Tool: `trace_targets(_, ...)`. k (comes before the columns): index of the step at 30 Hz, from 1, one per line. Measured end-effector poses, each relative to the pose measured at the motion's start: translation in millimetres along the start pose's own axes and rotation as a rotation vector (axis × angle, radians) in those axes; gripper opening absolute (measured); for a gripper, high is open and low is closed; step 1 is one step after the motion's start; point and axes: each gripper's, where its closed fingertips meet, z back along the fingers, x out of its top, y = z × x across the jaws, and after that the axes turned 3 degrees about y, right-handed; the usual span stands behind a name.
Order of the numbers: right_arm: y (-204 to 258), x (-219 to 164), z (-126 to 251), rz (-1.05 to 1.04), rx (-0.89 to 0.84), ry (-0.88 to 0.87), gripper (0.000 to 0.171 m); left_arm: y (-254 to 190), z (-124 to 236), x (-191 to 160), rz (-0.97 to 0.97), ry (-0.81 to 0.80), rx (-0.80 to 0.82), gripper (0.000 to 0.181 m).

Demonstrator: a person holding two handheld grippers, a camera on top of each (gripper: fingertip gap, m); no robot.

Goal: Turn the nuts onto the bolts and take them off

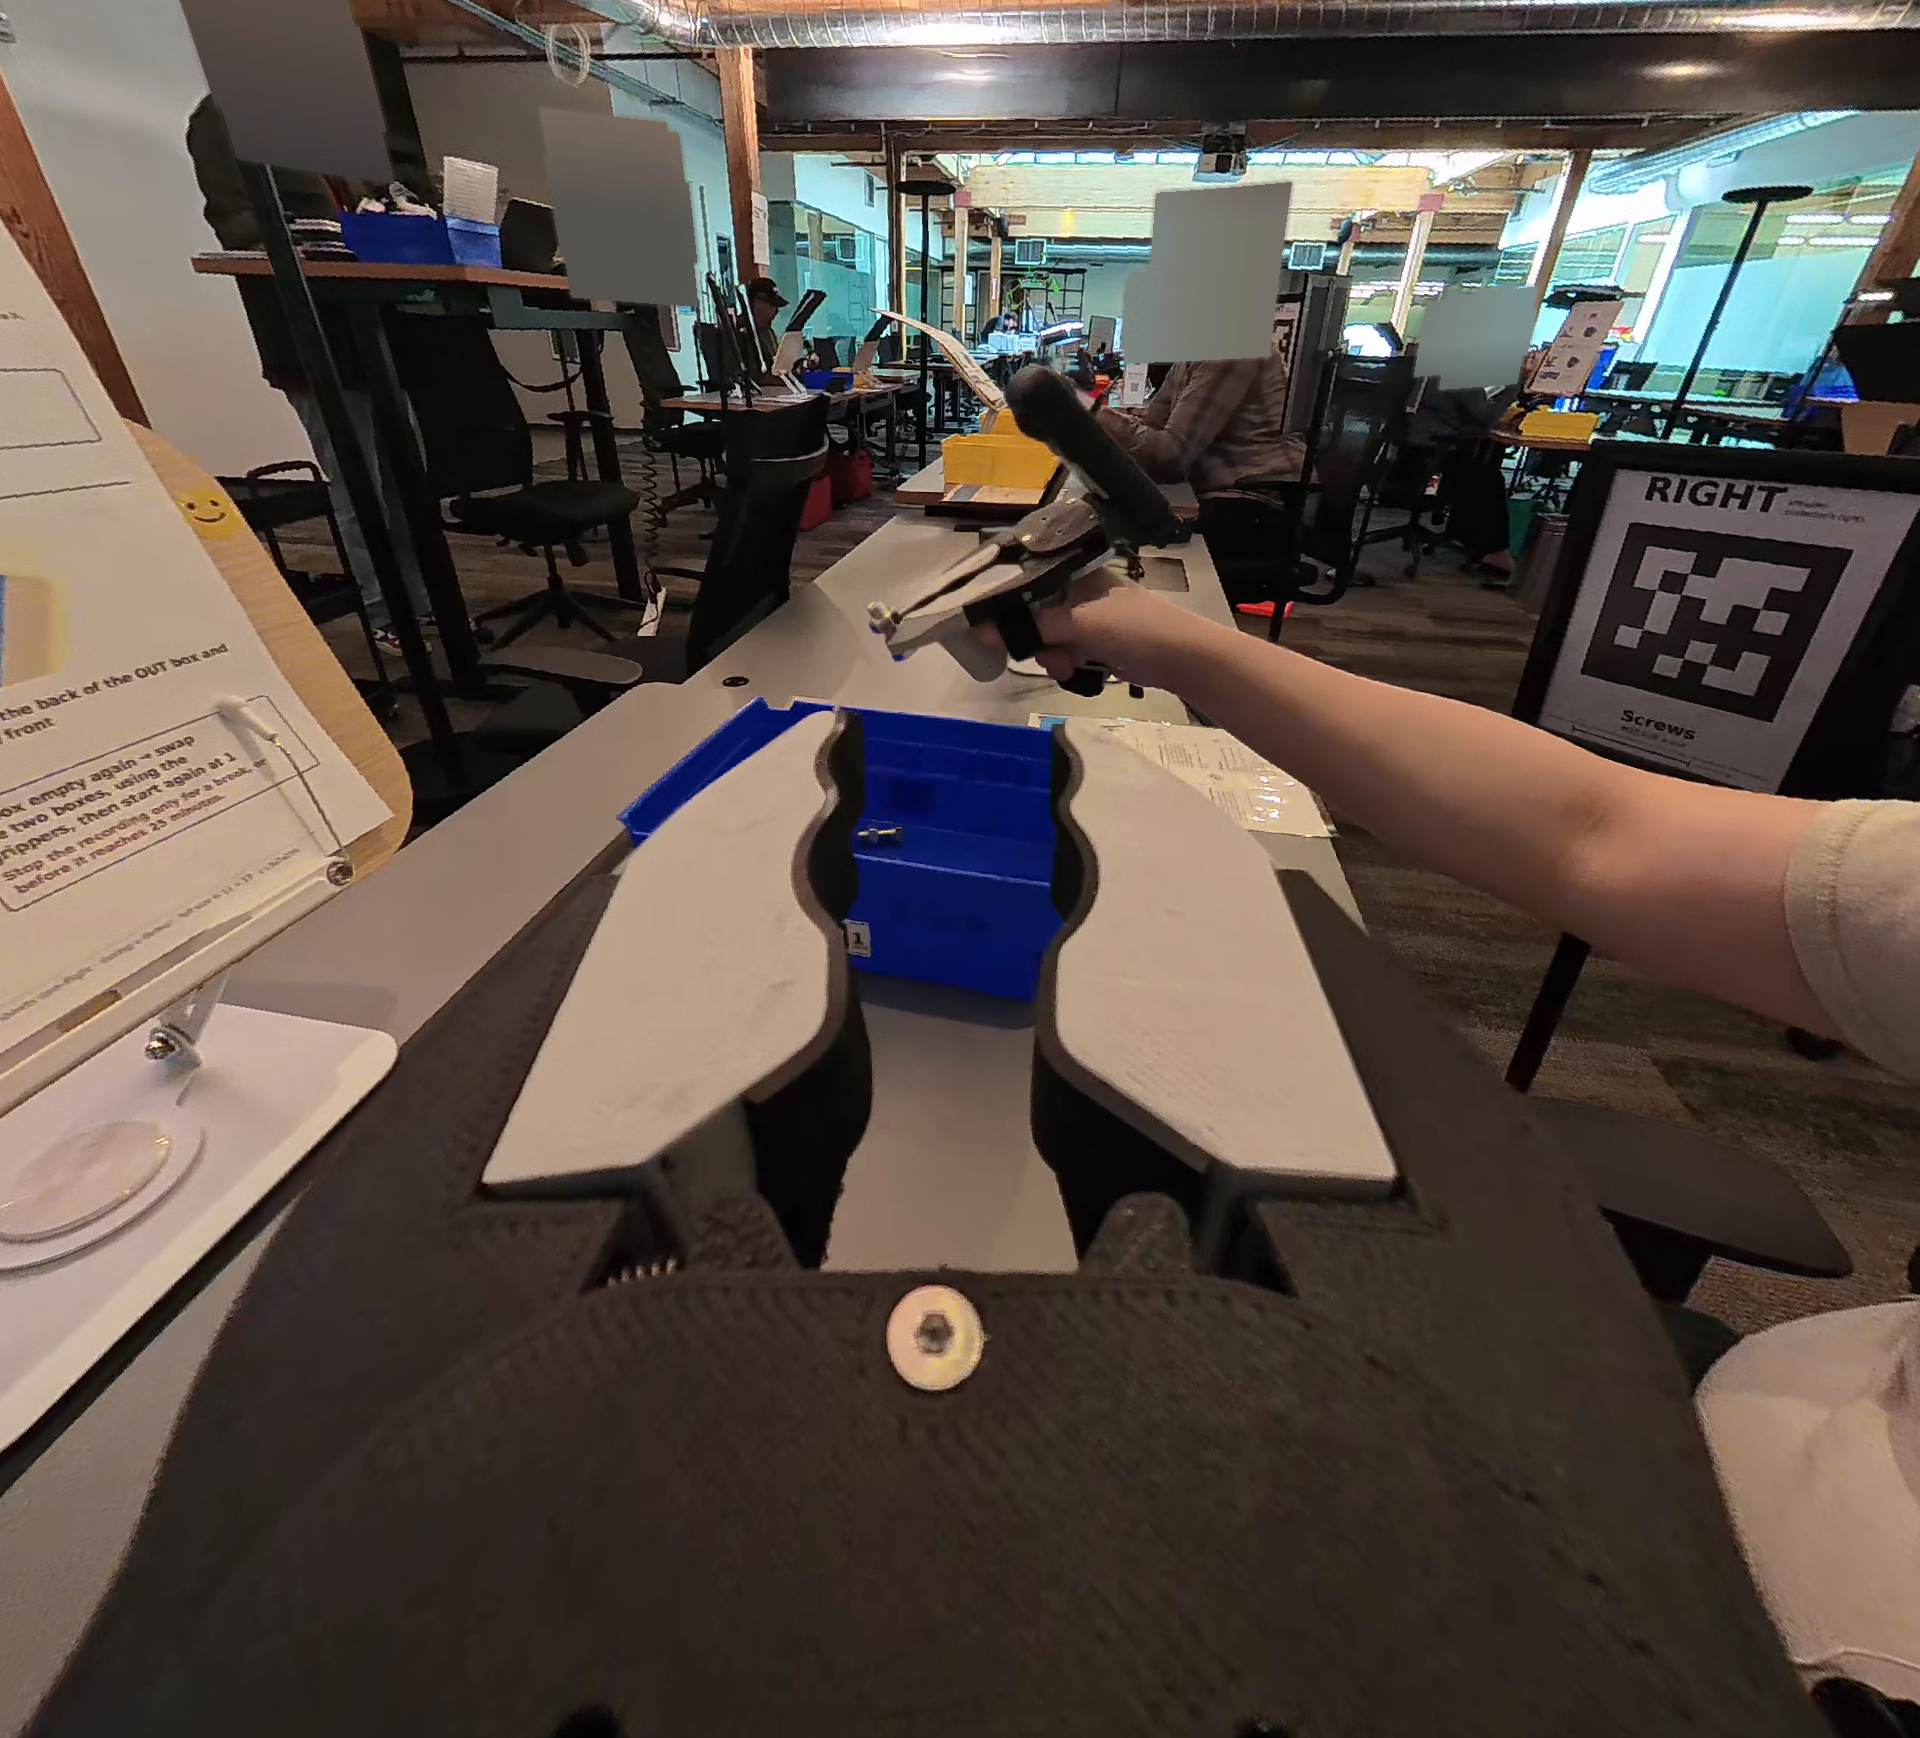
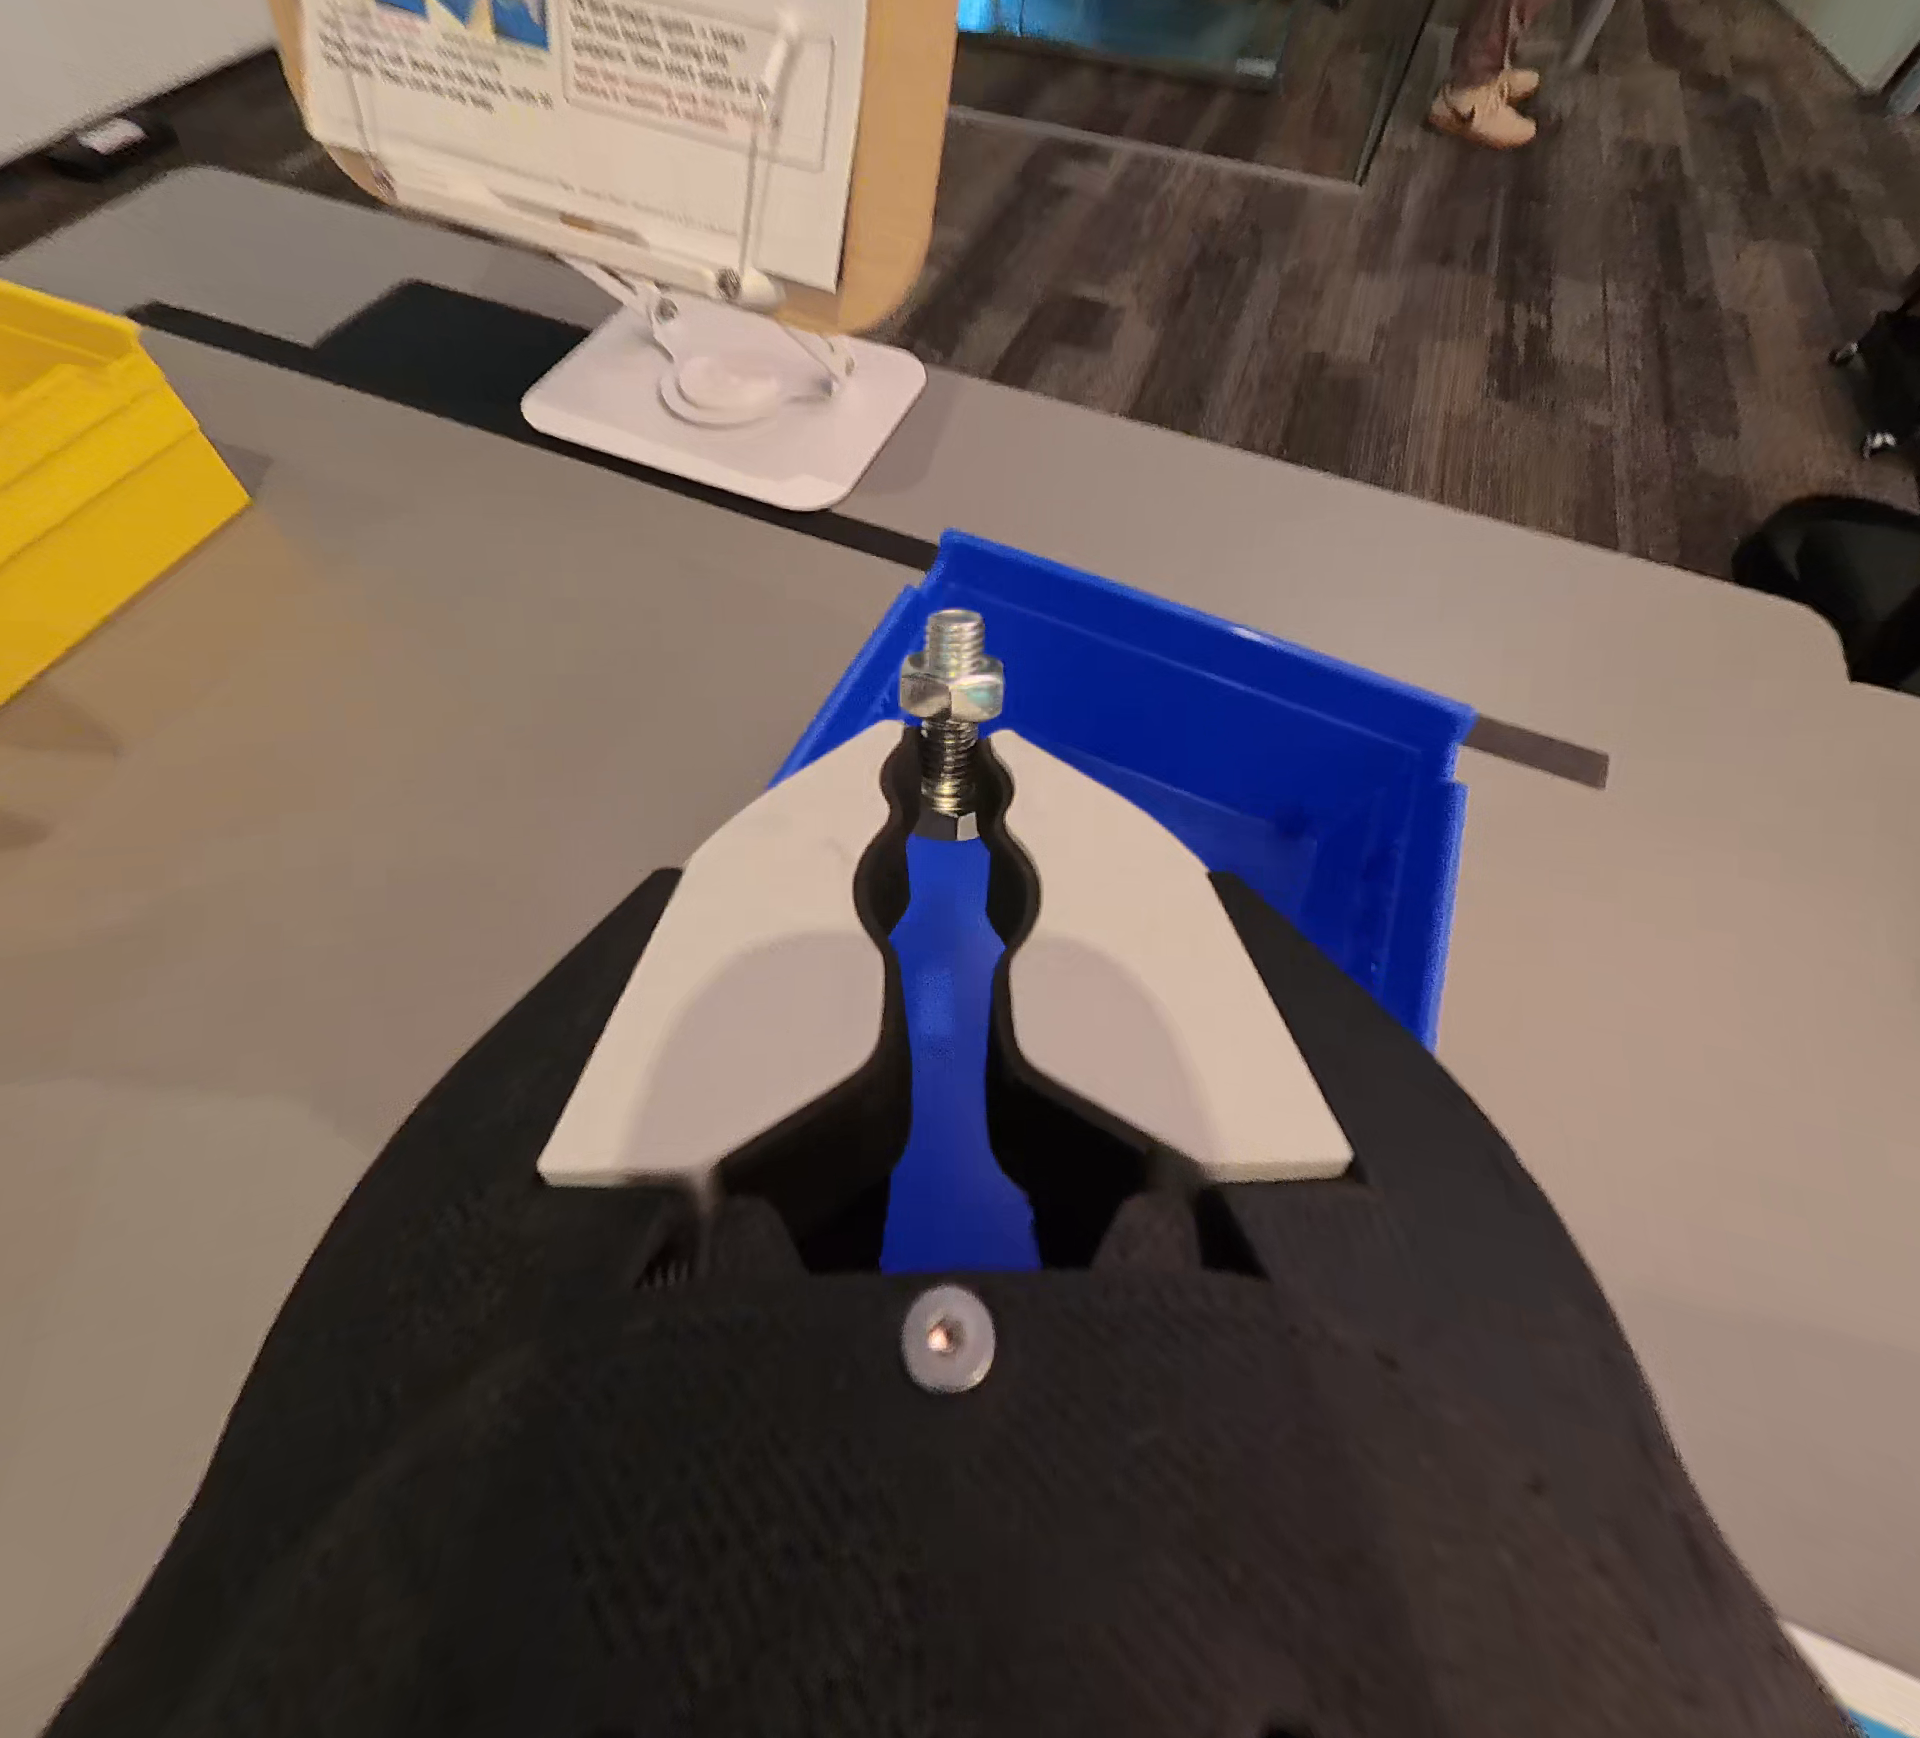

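Grey surface [image 2: 520,753] carries the work in an open office. Right tool [image 2: 948,758] pinches a bolt [image 2: 954,753] by its lower shank and head; the long axis points to 12 o'clock, threaded end away from the tool, with a nut [image 2: 951,686] turned on near the tip. Below it sits a blue bin [image 2: 1299,753]. Left tool [image 1: 951,847] is spread, holding nothing; between its fingers a second bolt [image 1: 878,834] lies in the bin. At 10 o'clock stands a yellow bin [image 2: 94,483], at 11 o'clock an instruction stand [image 2: 623,78].
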Motion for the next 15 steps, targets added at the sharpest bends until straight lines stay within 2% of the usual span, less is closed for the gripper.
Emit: trace_targets(15,-9.2,-72.5,-36.7,-0.033,-0.006,0.408,0.012,3.7,9.8,5.8,0.000,-0.021,0.015,0.028)
